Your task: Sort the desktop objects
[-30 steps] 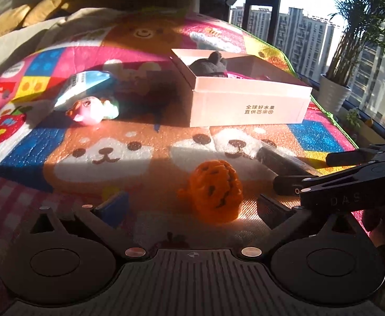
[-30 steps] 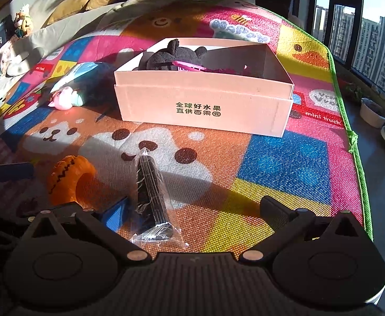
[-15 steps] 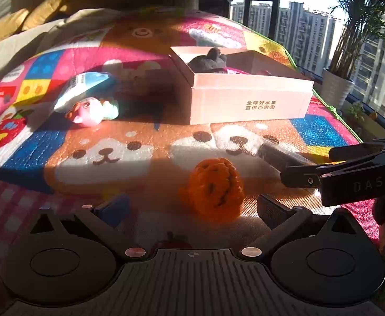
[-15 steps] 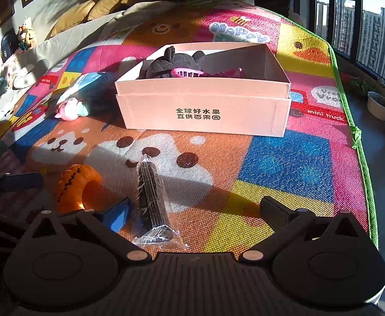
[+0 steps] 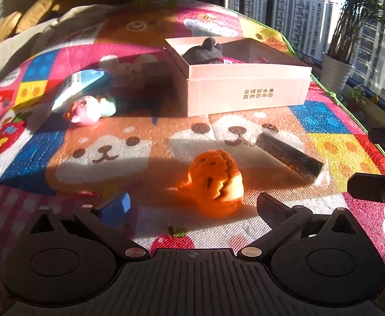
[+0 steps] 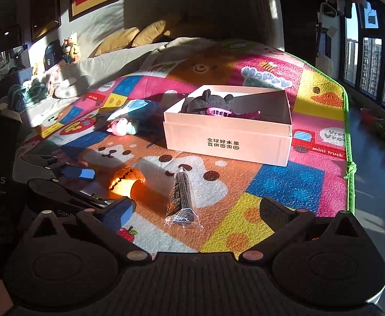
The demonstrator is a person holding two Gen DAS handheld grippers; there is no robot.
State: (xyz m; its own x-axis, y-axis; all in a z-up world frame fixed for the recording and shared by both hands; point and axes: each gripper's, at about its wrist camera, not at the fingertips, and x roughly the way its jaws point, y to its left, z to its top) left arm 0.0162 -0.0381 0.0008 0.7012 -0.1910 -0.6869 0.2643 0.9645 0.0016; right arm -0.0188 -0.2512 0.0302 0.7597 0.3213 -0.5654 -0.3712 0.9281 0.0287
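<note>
Orange pumpkin toy (image 5: 215, 177) lies on the play mat (image 5: 321, 117), between the left gripper's (image 5: 192, 202) spread fingers, not touched. Wrapped black comb (image 6: 182, 197) lies just ahead of the right gripper (image 6: 197, 210), also spread, empty. Cardboard box (image 6: 226, 138) beyond; windows at right.

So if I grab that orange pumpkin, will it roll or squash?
The pumpkin looks rounded and lies on its side, so a nudge may roll it. It glows in the sun and shows an open hollow, so it is probably light and may squash.
</note>
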